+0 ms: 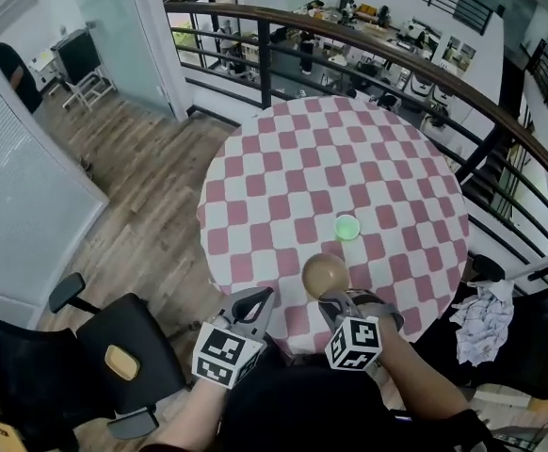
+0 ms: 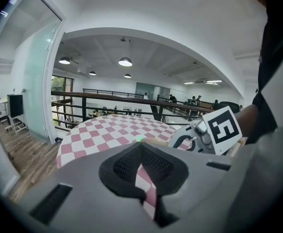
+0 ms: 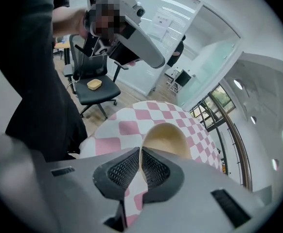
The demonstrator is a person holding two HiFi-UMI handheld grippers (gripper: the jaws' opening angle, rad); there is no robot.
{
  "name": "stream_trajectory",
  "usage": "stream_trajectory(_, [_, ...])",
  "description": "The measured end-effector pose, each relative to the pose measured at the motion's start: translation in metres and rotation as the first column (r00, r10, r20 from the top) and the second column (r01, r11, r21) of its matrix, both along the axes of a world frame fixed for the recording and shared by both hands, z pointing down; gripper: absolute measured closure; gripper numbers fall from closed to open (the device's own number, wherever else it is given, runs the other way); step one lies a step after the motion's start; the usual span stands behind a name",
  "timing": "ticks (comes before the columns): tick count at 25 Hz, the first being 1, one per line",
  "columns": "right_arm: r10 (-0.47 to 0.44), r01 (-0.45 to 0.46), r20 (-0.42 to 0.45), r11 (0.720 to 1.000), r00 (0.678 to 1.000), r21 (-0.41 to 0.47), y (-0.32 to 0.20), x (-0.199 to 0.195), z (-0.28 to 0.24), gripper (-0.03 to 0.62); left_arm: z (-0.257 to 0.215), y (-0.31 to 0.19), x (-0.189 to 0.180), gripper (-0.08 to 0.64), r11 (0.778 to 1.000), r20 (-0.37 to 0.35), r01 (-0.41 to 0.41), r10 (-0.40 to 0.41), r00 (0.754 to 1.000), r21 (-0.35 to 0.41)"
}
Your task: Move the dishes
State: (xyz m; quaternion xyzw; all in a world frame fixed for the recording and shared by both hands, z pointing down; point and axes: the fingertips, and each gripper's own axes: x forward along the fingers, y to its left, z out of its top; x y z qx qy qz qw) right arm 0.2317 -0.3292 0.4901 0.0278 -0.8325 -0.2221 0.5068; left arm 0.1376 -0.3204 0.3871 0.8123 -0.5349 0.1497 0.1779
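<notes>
A tan bowl [image 1: 325,273] sits near the front edge of the round table [image 1: 283,168], which has a pink-and-white checked cloth. My right gripper [image 1: 336,299] is shut on the bowl's near rim; in the right gripper view the thin rim of the bowl [image 3: 166,136] runs between the pads of that gripper [image 3: 140,152]. A small green cup [image 1: 346,226] stands just beyond the bowl, also in the left gripper view as the green cup [image 2: 139,139]. My left gripper [image 1: 258,301] hangs at the table's front edge, left of the bowl, shut and empty [image 2: 141,148].
A black office chair [image 1: 114,356] with a small yellow item on its seat stands front left of the table. A crumpled white cloth [image 1: 481,314] lies on a dark chair at the right. A curved railing [image 1: 368,50] runs behind the table.
</notes>
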Motion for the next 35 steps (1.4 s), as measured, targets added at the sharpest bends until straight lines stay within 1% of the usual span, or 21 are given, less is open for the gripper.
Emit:
stream_trajectory(2, [0.002,-0.002,-0.030,1.000,1.000,0.020,-0.011,-0.013,0.009,0.561,0.005,-0.005,-0.013,0.555,1.000,-0.001,-0.022,0.022,1.000,-0.013])
stream_trajectory(4, [0.009,-0.007,-0.055,1.000,0.998,0.029,-0.023,-0.024,0.020,0.561,0.013,-0.011,-0.026,0.555,0.999,-0.010,-0.024,0.024,1.000,-0.039])
stream_trajectory(8, [0.025,-0.022,-0.086,0.999,0.996,0.035,-0.047,-0.038,0.041,0.561,0.025,-0.024,-0.036,0.555,0.997,-0.021,-0.031,0.029,0.999,-0.071])
stream_trajectory(10, [0.032,-0.028,-0.093,0.999,0.995,0.039,-0.059,-0.044,0.052,0.561,0.030,-0.031,-0.037,0.555,0.996,-0.028,-0.019,0.017,0.999,-0.086])
stream_trajectory(13, [0.036,-0.033,-0.098,0.999,0.995,0.041,-0.072,-0.042,0.071,0.561,0.037,-0.038,-0.024,0.555,0.995,-0.042,-0.003,-0.001,0.999,-0.101])
stream_trajectory(15, [0.028,-0.020,-0.116,0.997,0.993,0.070,-0.084,-0.042,0.085,0.561,0.041,-0.042,-0.020,0.555,0.994,-0.038,0.008,-0.012,0.999,-0.105])
stream_trajectory(18, [0.022,0.000,-0.165,0.991,0.986,0.134,-0.109,-0.056,0.101,0.561,0.042,-0.048,-0.033,0.555,0.993,-0.037,0.031,-0.035,0.999,-0.114])
stream_trajectory(20, [0.031,-0.007,-0.182,0.991,0.983,0.132,-0.121,-0.064,0.110,0.561,0.044,-0.048,-0.041,0.555,0.991,-0.033,0.040,-0.045,0.998,-0.129])
stream_trajectory(23, [0.055,-0.034,-0.179,0.992,0.982,0.119,-0.137,-0.070,0.121,0.561,0.050,-0.044,-0.044,0.555,0.987,-0.032,0.055,-0.060,0.998,-0.151])
stream_trajectory(28, [0.092,-0.075,-0.170,0.992,0.981,0.105,-0.150,-0.078,0.130,0.560,0.053,-0.034,-0.053,0.555,0.982,-0.030,0.087,-0.093,0.995,-0.166])
stream_trajectory(33, [0.118,-0.105,-0.121,0.988,0.986,0.110,-0.152,-0.084,0.128,0.556,0.054,-0.027,-0.055,0.555,0.982,-0.037,0.089,-0.097,0.995,-0.169])
stream_trajectory(34, [0.124,-0.113,-0.103,0.988,0.987,0.106,-0.150,-0.086,0.123,0.529,0.053,-0.027,-0.055,0.555,0.982,-0.037,0.087,-0.094,0.995,-0.166])
stream_trajectory(35, [0.130,-0.122,-0.078,0.988,0.988,0.099,-0.148,-0.087,0.117,0.484,0.052,-0.027,-0.055,0.555,0.984,-0.036,0.082,-0.089,0.995,-0.160])
